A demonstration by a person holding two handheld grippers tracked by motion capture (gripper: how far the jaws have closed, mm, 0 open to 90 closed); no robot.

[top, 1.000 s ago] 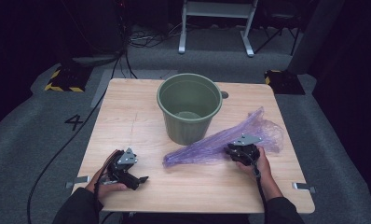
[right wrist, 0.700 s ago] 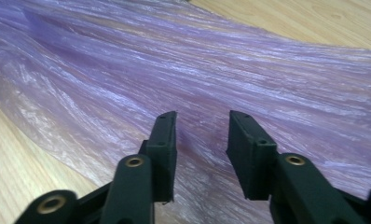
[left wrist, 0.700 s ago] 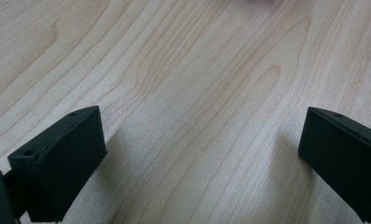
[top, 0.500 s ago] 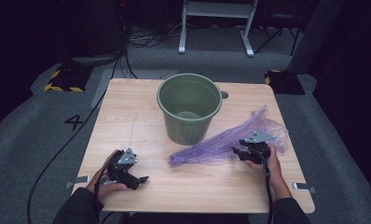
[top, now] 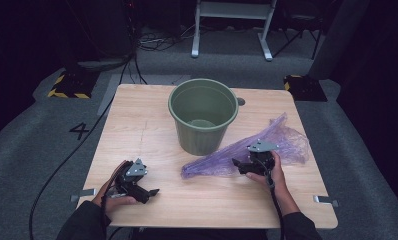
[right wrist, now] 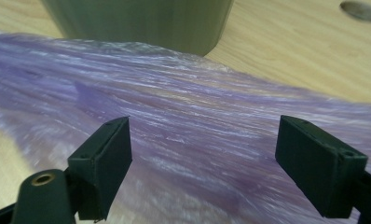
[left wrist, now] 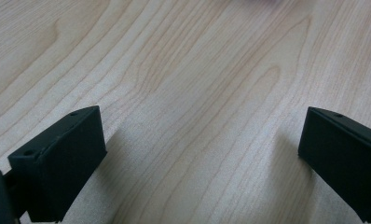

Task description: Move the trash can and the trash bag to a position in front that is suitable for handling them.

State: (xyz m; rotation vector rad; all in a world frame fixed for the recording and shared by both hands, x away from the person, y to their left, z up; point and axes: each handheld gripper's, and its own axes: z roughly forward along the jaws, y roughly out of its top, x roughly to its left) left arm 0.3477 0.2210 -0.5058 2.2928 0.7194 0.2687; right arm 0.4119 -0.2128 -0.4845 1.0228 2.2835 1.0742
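Note:
A crumpled purple plastic bag (top: 237,152) (right wrist: 183,135) lies on the wooden table (top: 137,130), stretched from the middle toward the right, in front of a green bucket (top: 203,115) (right wrist: 141,21). My right gripper (top: 242,164) (right wrist: 202,163) hovers at the bag's middle. Its jaws have just been opening and now stand wide apart, the film below and beyond them, not pinched. My left gripper (top: 147,192) (left wrist: 197,158) rests open on bare wood near the front left, with nothing between its jaws.
A round hole (top: 241,101) (right wrist: 360,10) sits in the tabletop behind the bucket. Metal brackets (top: 327,200) stick out at the table's front corners. Grey carpet, cables and a white stand (top: 232,25) lie beyond the table.
The right gripper has let go of the bag and opened, after dragging it a little to the right. The bag now lies flatter on the table. The left hand has stayed put.

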